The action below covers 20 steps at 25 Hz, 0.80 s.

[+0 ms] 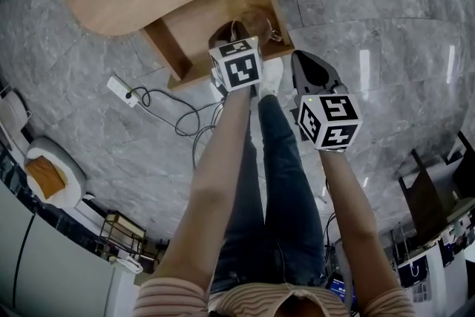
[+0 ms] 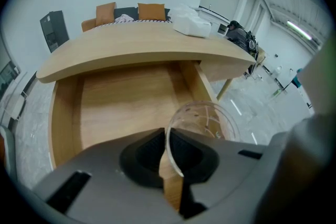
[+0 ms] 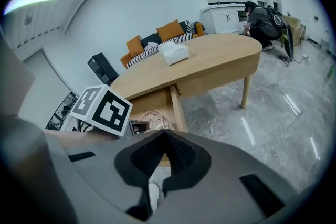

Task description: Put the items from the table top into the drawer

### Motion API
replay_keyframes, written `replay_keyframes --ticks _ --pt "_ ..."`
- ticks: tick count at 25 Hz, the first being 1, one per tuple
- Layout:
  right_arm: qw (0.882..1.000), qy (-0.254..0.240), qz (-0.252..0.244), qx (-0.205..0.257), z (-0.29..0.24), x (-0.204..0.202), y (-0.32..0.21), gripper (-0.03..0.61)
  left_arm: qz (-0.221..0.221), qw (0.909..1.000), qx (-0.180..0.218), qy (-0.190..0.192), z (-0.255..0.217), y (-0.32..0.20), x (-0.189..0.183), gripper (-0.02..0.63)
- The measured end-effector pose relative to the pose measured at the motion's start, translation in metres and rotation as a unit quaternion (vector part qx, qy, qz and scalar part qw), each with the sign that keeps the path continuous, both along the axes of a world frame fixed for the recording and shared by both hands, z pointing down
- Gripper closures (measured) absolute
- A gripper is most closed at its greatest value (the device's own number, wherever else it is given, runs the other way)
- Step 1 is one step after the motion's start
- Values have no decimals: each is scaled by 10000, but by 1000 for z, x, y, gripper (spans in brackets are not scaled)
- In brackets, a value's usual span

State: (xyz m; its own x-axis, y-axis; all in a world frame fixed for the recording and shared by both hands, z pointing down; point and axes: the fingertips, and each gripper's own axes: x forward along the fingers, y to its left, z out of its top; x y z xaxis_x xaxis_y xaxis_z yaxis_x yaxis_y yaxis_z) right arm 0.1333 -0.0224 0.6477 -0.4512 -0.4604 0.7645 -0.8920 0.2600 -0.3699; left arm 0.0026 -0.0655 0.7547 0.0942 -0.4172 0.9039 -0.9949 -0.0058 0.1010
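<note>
Open drawer (image 2: 121, 107), clear cup (image 2: 210, 118) pinched in left gripper (image 2: 166, 136)

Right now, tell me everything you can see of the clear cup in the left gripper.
The clear cup is round and transparent, glass or plastic by its look, with faint streaks inside. The left gripper pinches its wall between the fingers. It hangs over the right side of the open wooden drawer; whether it touches the drawer cannot be told.
</note>
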Motion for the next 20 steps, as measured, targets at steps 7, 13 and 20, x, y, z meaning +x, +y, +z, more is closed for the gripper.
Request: replay_keyframes --ticks 7,13,20 --pt "10000 5 -20 -46 6 -1 -2 578 -7 9999 -16 -118 10 0 0 586" --pt "10000 9 -51 -70 9 -1 -1 578 -9 9998 -29 -187 15 1 -1 586" --pt "9999 30 -46 -106 13 3 0 578 9 9997 -20 -230 18 4 2 586"
